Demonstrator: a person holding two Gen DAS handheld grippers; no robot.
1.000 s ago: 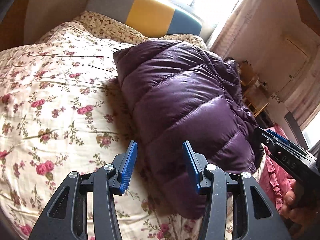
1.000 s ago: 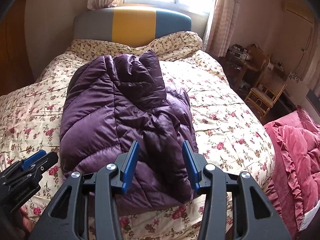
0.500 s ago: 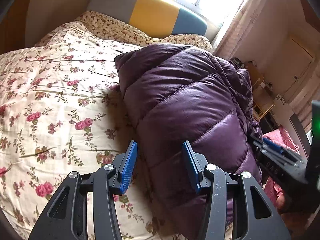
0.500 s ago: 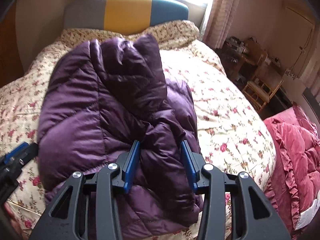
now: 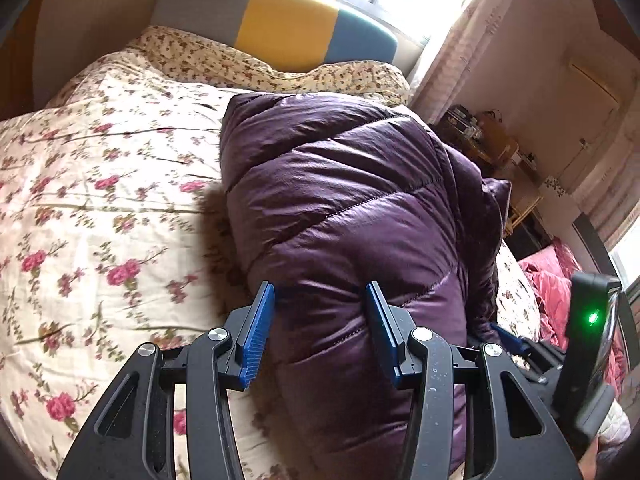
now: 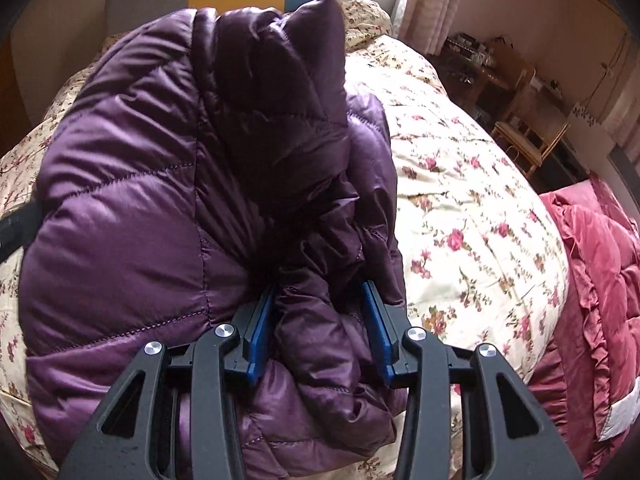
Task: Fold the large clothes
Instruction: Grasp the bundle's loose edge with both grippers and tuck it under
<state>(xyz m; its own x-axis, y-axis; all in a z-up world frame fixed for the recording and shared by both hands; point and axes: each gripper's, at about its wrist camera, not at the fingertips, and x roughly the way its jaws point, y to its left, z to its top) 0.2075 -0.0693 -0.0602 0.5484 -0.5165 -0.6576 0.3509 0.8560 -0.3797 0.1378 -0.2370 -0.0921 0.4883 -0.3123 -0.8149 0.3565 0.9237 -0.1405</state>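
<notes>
I see a bed with a floral quilt point(image 5: 100, 184). A folded purple puffer jacket point(image 5: 344, 208) lies on it. My right gripper point(image 6: 320, 320) has its jaws pressed around a bunched fold at the jacket's near edge. My left gripper point(image 5: 320, 322) straddles the jacket's edge, jaws apart.

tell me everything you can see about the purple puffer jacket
The purple puffer jacket is glossy, quilted in slanted stitched panels and looks thickly padded. It lies folded into a bulky bundle on the floral bedspread, a darker rumpled layer on top. The right gripper has a fold of its near edge between its blue pads; the left gripper straddles its near left side, jaws apart.
</notes>
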